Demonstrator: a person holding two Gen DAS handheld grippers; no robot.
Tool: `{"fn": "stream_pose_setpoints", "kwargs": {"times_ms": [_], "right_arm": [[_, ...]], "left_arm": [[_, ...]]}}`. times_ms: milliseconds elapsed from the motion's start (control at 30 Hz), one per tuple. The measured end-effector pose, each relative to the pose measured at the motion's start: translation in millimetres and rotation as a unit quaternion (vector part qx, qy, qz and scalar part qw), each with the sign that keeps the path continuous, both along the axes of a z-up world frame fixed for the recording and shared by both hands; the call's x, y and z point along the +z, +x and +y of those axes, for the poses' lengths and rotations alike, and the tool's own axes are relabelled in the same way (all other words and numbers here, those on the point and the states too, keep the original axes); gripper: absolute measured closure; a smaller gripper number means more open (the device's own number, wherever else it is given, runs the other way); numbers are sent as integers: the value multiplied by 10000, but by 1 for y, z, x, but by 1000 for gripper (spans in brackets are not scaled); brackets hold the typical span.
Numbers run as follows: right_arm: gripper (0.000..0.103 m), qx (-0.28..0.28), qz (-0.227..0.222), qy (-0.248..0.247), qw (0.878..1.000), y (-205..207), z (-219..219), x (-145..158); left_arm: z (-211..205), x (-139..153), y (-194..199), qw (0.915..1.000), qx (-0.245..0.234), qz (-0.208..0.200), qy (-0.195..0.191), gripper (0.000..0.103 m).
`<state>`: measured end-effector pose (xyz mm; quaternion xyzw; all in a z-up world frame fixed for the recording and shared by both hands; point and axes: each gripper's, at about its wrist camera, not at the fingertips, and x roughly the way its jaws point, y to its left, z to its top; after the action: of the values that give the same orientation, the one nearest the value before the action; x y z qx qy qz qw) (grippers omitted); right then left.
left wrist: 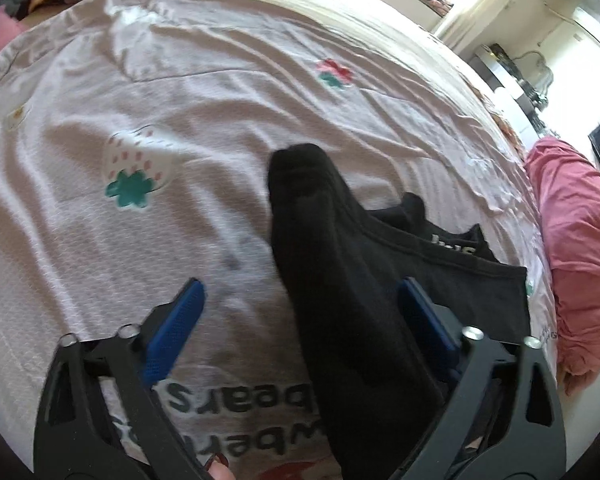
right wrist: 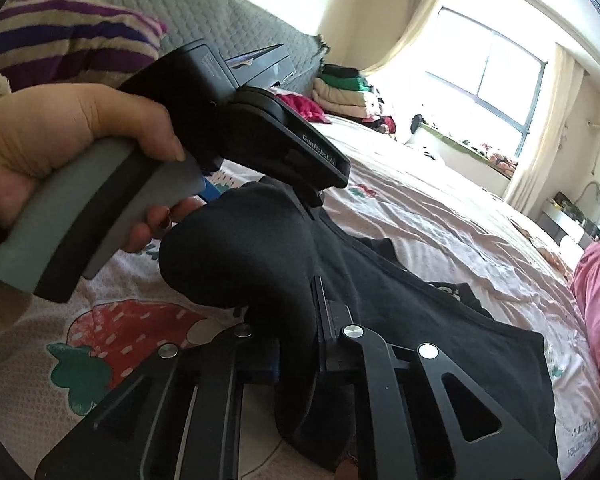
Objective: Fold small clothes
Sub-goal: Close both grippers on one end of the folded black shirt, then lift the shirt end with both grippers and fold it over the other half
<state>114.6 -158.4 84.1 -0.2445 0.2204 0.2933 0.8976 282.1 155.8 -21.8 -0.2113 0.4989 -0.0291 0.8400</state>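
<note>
Right, my left gripper [left wrist: 300,316] stands released, its blue ribbed pads [left wrist: 176,328] spread wide, with the black knitted sock [left wrist: 340,280] running up between them from the near edge and touching neither pad that I can see. The sock's rounded end points far, over the pale pink printed bedsheet [left wrist: 180,92]. Just right of it a flat black garment with white lettering [left wrist: 452,264] lies on the sheet, partly under the sock. A rumpled pink blanket [left wrist: 572,240] sits at the far right edge of the bed.

From my right wrist view, the right gripper [right wrist: 296,336] is clenched on the black knitted sock [right wrist: 236,260], whose bulging end rises left of centre. The person's left hand [right wrist: 60,140] holds the grey handle of the left gripper [right wrist: 312,196] just above the sock. A red strawberry print [right wrist: 128,328] shows on the sheet near left, and folded clothes [right wrist: 344,92] are stacked far off by the headboard
</note>
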Motion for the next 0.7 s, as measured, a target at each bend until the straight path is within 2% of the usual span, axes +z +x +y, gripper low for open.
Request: {"fn": "stream_pose_setpoints", "kwargs": {"times_ms": [33, 100, 200, 367, 700], "right_arm": [[93, -53, -27, 76, 10000, -1, -3, 2], [93, -148, -25, 206, 9997, -4, -9, 4], [94, -289, 12, 396, 9988, -2, -20, 8], [94, -445, 75, 696, 9966, -5, -38, 18], [95, -805, 250, 1199, 9892, -7, -82, 34]], "left_arm": [[-5, 2, 1, 10000, -67, -3, -12, 37], [-14, 6, 0, 9998, -175, -40, -48, 62], [-33, 20, -3, 9992, -340, -193, 93, 80], [-57, 43, -6, 9978, -465, -418, 236, 86], [-114, 79, -9, 9927, -790, -588, 694, 87]]}}
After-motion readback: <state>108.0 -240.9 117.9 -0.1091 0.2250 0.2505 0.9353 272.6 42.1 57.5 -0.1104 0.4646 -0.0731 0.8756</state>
